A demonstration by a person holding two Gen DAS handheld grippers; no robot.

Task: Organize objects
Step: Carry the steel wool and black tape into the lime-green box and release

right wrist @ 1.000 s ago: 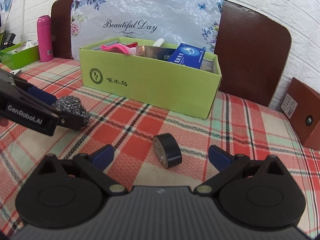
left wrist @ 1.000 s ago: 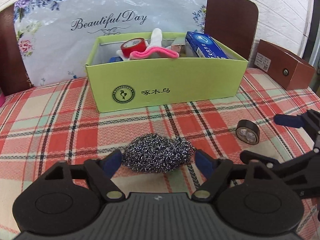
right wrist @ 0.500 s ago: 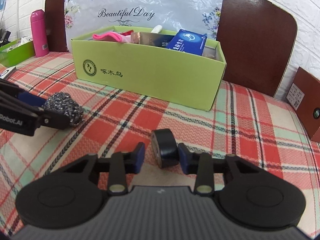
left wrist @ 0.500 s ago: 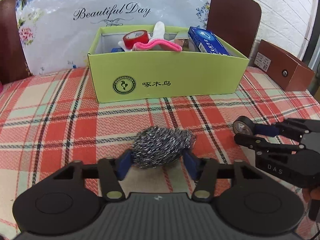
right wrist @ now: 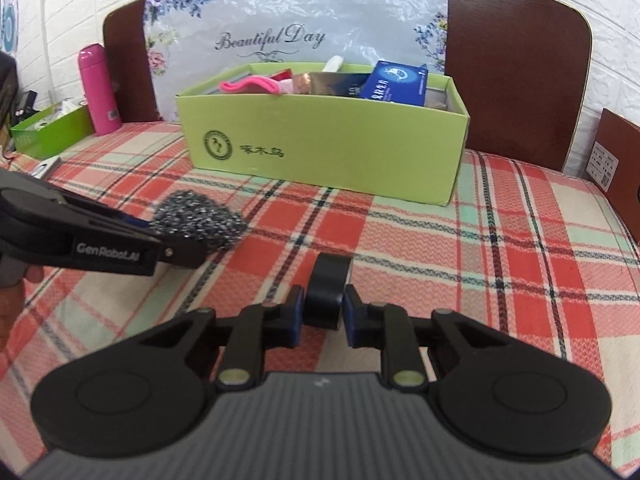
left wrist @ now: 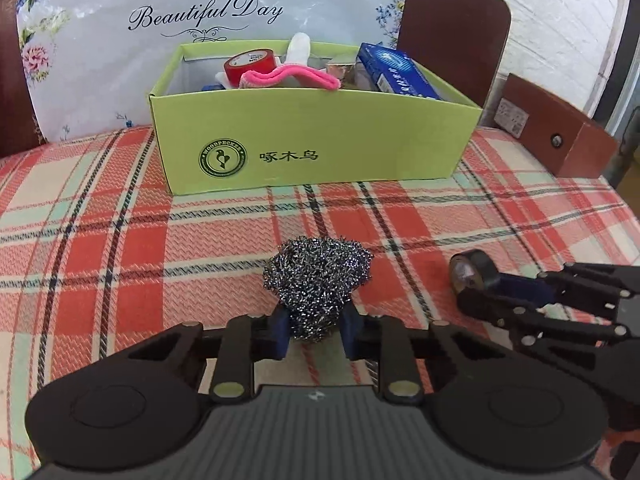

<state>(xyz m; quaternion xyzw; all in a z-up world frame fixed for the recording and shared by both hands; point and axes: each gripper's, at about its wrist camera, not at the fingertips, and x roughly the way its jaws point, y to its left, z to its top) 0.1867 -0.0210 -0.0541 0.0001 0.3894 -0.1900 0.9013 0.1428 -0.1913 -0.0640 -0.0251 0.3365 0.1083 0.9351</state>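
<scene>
On the plaid tablecloth (left wrist: 100,264), the steel wool scourer (left wrist: 316,276) is now squeezed between the pads of the left gripper (left wrist: 314,330), whose jaws, wide apart a second ago, have just been closing. Just to its right, the black tape roll (right wrist: 326,284) is likewise clamped by the right gripper (right wrist: 322,316), whose jaws have just closed on it. Nothing is seen between them and the green box (left wrist: 320,140) behind, in which red tape (left wrist: 250,64), a pink cloth (left wrist: 288,78) and a blue carton (left wrist: 396,72) are held.
</scene>
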